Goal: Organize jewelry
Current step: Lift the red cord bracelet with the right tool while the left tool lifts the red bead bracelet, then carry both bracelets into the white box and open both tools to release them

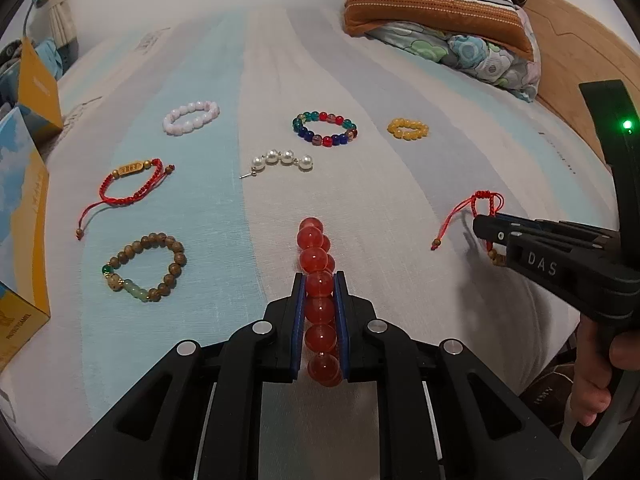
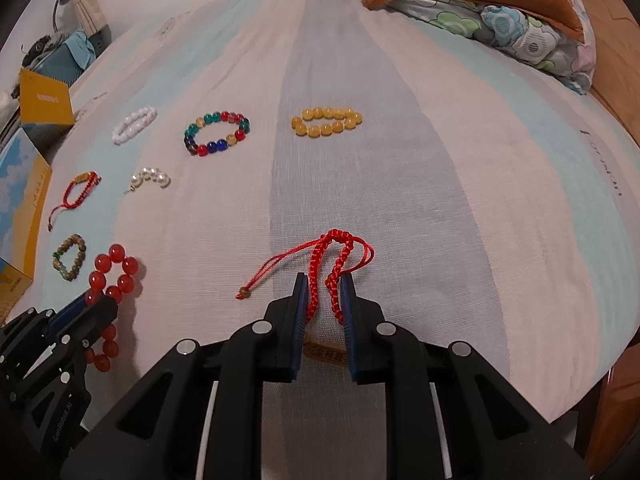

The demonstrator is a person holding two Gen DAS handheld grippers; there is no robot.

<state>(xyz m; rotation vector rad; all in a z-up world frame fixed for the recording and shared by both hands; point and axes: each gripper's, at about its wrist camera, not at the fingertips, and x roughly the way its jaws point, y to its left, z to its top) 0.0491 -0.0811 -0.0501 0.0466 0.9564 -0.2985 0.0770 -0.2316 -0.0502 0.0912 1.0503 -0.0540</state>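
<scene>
Left gripper (image 1: 320, 284) pinching red bead bracelet (image 1: 318, 258) mid-strand: smooth, rolls, elastic. Right gripper (image 2: 325, 286) clamped on limp red braided cord bracelet (image 2: 334, 270); grab braid.

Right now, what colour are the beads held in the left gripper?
Translucent red beads, clearest in the left wrist view, clamped in the left gripper.
</scene>
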